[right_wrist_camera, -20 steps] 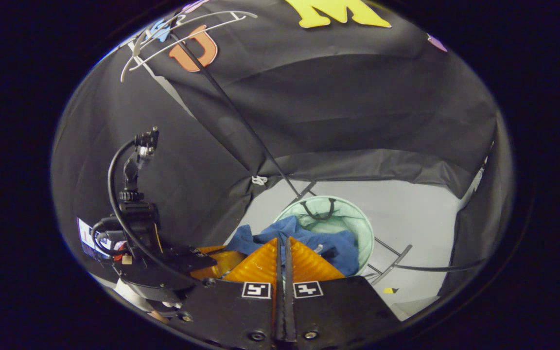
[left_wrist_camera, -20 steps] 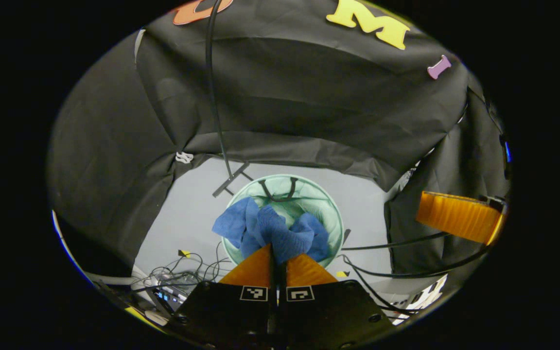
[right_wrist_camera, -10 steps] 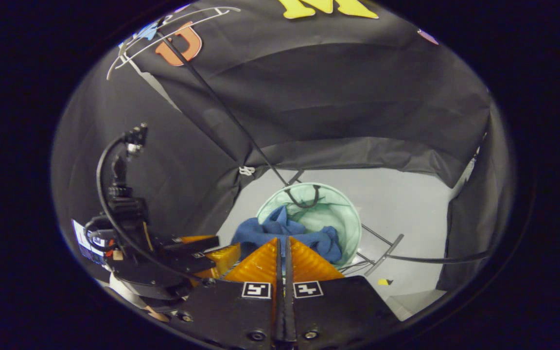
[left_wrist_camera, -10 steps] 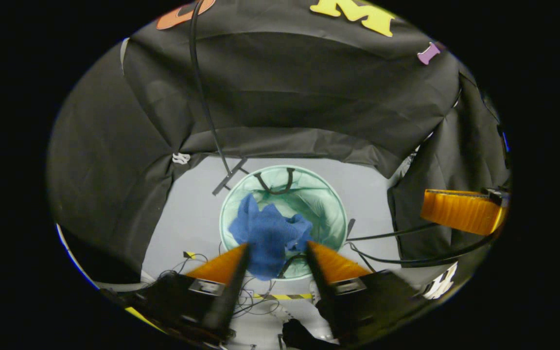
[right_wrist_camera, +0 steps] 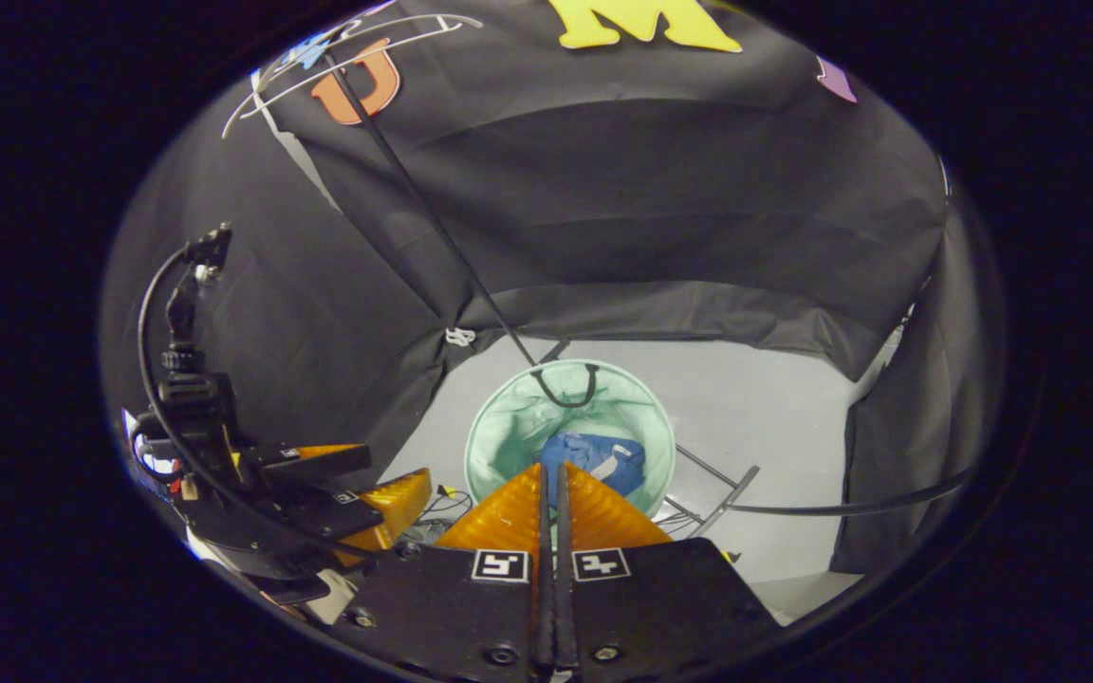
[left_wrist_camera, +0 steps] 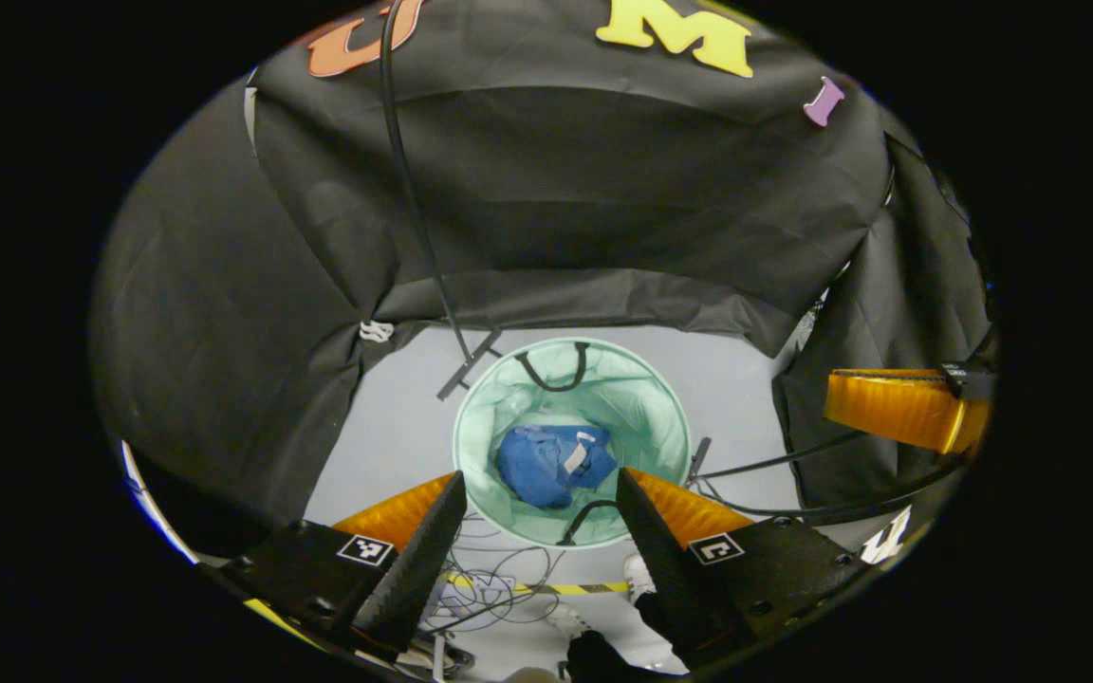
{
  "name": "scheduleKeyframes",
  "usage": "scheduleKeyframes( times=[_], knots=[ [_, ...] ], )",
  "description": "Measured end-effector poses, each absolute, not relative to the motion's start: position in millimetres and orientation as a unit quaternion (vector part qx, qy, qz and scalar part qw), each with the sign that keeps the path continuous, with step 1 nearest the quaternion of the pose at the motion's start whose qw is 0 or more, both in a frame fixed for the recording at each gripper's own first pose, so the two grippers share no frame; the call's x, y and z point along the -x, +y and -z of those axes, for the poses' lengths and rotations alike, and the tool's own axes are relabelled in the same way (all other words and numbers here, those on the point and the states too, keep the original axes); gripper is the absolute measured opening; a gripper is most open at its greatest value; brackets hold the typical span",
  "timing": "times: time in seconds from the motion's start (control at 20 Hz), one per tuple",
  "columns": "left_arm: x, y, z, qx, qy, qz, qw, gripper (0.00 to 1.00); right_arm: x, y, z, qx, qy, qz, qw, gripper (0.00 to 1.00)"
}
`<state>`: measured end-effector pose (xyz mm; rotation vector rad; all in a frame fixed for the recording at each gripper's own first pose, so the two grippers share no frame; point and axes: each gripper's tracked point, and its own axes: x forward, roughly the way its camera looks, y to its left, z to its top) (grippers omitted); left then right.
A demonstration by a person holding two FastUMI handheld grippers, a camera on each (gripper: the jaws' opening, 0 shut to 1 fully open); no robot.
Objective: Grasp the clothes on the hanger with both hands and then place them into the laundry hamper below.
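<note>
**Blue garment lying in the hamper, below both tongs**

In the left gripper view, the left tongs (left_wrist_camera: 539,493) are seen spread wide apart, with nothing held between the orange fingers (left_wrist_camera: 395,507). Directly beyond and below them, the blue clothes (left_wrist_camera: 551,463) are found bunched at the bottom of the green mesh laundry hamper (left_wrist_camera: 646,403), well apart from the fingertips. A black stand pole (left_wrist_camera: 414,209) is seen rising behind the hamper, and loose cables (left_wrist_camera: 490,593) are strewn on the grey floor (left_wrist_camera: 385,427) under the tongs.

In the right gripper view, the right tongs (right_wrist_camera: 551,474) are seen clenched, the two fingers pressed together with nothing between them. The clothes (right_wrist_camera: 594,460) are seen just past the fingertips, inside the hamper (right_wrist_camera: 499,427). The left tongs (right_wrist_camera: 357,489) are seen to the left, beside the right tongs. An empty white hanger (right_wrist_camera: 347,57) is seen high up at the top of the pole.
</note>
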<state>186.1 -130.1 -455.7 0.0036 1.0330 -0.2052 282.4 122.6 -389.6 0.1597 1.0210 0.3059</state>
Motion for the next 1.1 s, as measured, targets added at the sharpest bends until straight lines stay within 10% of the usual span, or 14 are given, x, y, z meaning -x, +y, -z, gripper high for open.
scheduleKeyframes(
  times=[0.15,0.5,1.1],
  knots=[
    [-185.9,-117.5,418.4,-0.016,0.442,0.091,0.892,0.97,-274.6,119.8,361.3,-0.081,0.441,-0.143,0.882,0.07],
    [-159.4,-94.5,301.9,-0.019,0.308,0.090,0.947,0.97,-230.8,114.9,248.1,-0.054,0.277,-0.116,0.952,0.99],
    [-81.4,-80.9,87.8,-0.005,0.102,0.127,0.987,0.97,-112.5,57.2,93.6,-0.058,0.101,-0.059,0.991,0.99]
  ],
)
